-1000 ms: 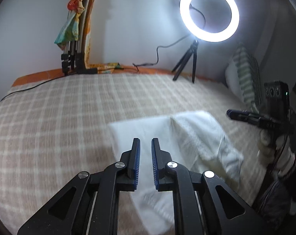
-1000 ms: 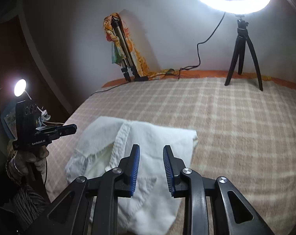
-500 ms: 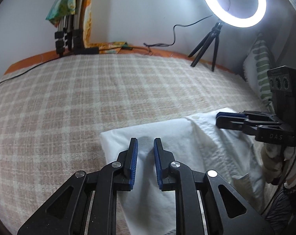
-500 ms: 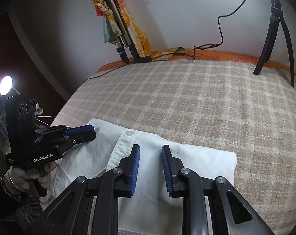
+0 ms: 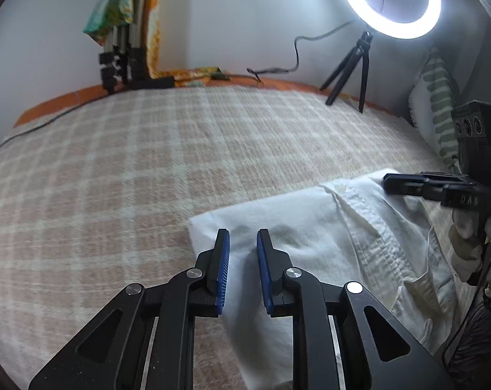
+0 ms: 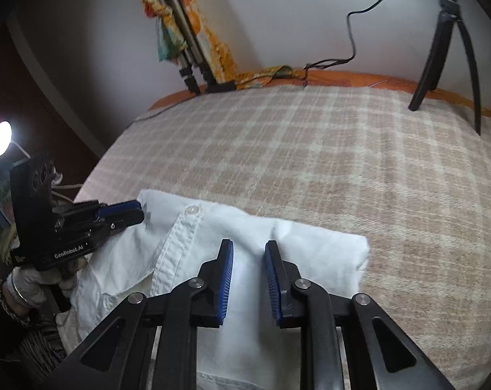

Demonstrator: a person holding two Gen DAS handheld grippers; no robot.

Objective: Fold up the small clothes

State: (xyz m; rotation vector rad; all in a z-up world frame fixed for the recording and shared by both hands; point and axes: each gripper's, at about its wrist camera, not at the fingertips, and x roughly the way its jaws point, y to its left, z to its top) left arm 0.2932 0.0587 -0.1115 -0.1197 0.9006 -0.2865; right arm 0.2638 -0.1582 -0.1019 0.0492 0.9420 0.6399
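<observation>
A small white buttoned shirt (image 5: 317, 227) lies partly folded on the checked bed cover; it also shows in the right wrist view (image 6: 245, 237). My left gripper (image 5: 242, 243) is open and empty, low over the shirt's left folded edge. My right gripper (image 6: 248, 256) is open and empty, low over the shirt's middle, right of the button placket (image 6: 177, 237). Each gripper shows in the other's view: the right one (image 5: 388, 180) at the shirt's far right corner, the left one (image 6: 140, 211) at its far left corner.
The beige checked bed cover (image 5: 148, 169) spreads to the wall. A lit ring light on a tripod (image 5: 388, 0) stands at the back right. A folded tripod draped with a colourful cloth (image 5: 122, 32) leans at the back left. A striped pillow (image 5: 437, 104) lies at the right.
Both grippers have moved forward and down toward the shirt, which now looks larger and closer. The shirt lies flatter, with its side folded in.
</observation>
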